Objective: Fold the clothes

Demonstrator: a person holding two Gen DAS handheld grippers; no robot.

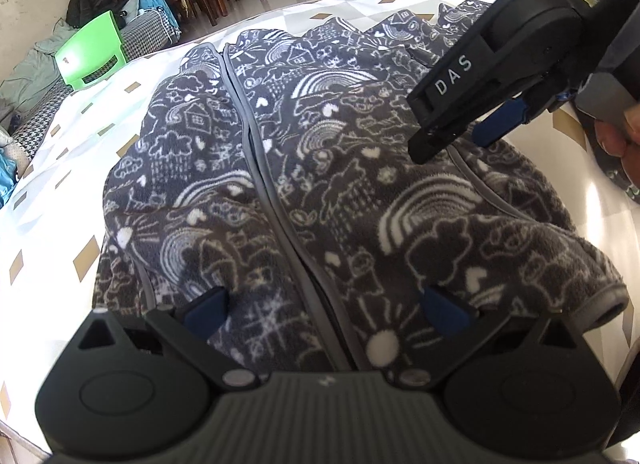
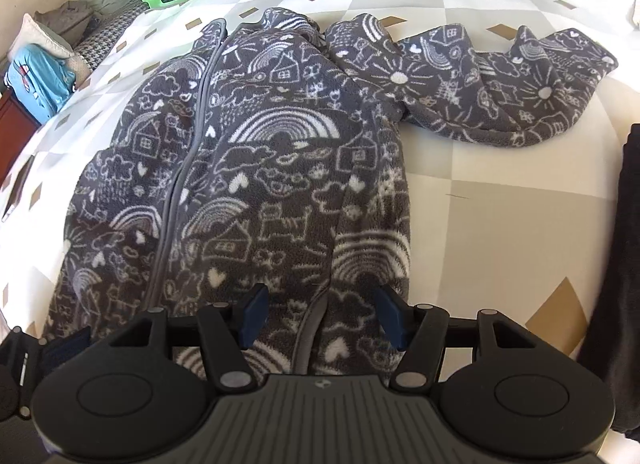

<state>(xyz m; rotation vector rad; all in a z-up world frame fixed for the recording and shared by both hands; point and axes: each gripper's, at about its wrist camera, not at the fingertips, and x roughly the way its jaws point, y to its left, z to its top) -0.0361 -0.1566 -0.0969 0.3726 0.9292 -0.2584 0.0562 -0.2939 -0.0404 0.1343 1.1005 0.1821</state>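
A: What is nearest the left gripper (image 1: 324, 310)?

B: A dark grey fleece jacket (image 1: 304, 168) printed all over with white doodles: rainbows, houses, clouds, hearts, suns. It lies front up on a white sheet (image 1: 60, 192) with gold diamonds. The fingers stand wide apart above the near hem, pinching nothing.

A: And the right gripper (image 2: 322, 318)?

B: Its blue pads (image 2: 252, 318) are about half apart over the jacket's near right edge, with fleece lying between them but no pinch that I can see.

A: How is the jacket arranged?

B: A grey zip strip (image 2: 188, 168) runs from near to far down the middle. One sleeve (image 2: 500, 88) trails away to the far right, crumpled.

A: Beyond it?

B: A green plastic chair (image 1: 90, 50) at the far left, past the sheet's edge.
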